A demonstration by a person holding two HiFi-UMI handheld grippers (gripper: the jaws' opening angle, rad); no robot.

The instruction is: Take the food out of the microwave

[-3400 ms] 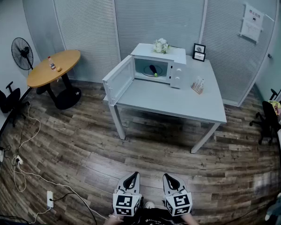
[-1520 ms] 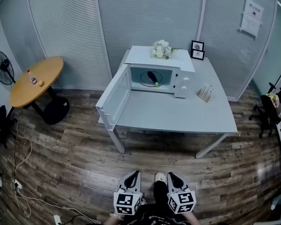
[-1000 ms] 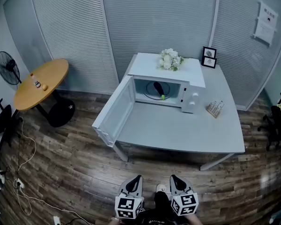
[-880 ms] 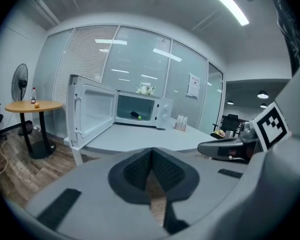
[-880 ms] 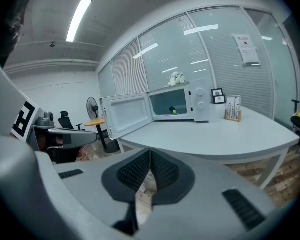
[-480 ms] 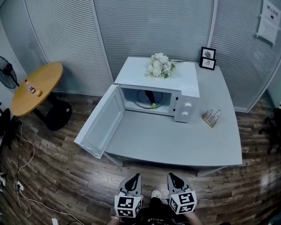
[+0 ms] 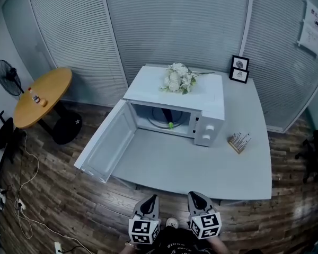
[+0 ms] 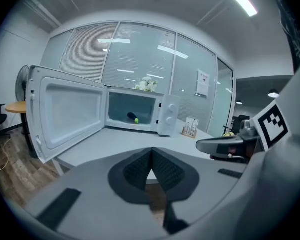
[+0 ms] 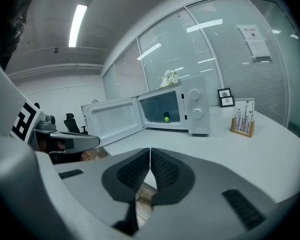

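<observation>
A white microwave [image 7: 201, 97] stands on the pale table [image 7: 201, 163] with its door [image 7: 103, 144] swung wide to the left. Inside lies a dark eggplant with a green tip [image 7: 168, 121], also seen in the left gripper view [image 8: 132, 117] and the right gripper view [image 9: 166, 117]. My left gripper [image 7: 151, 198] and right gripper [image 7: 193, 196] hang side by side at the table's near edge, well short of the microwave. Both are shut with nothing between the jaws, left gripper [image 8: 151, 150], right gripper [image 9: 150, 150].
White flowers [image 7: 176, 78] lie on top of the microwave. Two picture frames [image 7: 239, 69] and a small wooden holder [image 7: 238, 141] sit on the table's right side. A round wooden table [image 7: 40, 95], a fan [image 7: 9, 77] and floor cables [image 7: 21, 194] are at the left.
I have come closer to the table: microwave and table now loom larger and nearer in the head view. Both grippers stay shut and side by side.
</observation>
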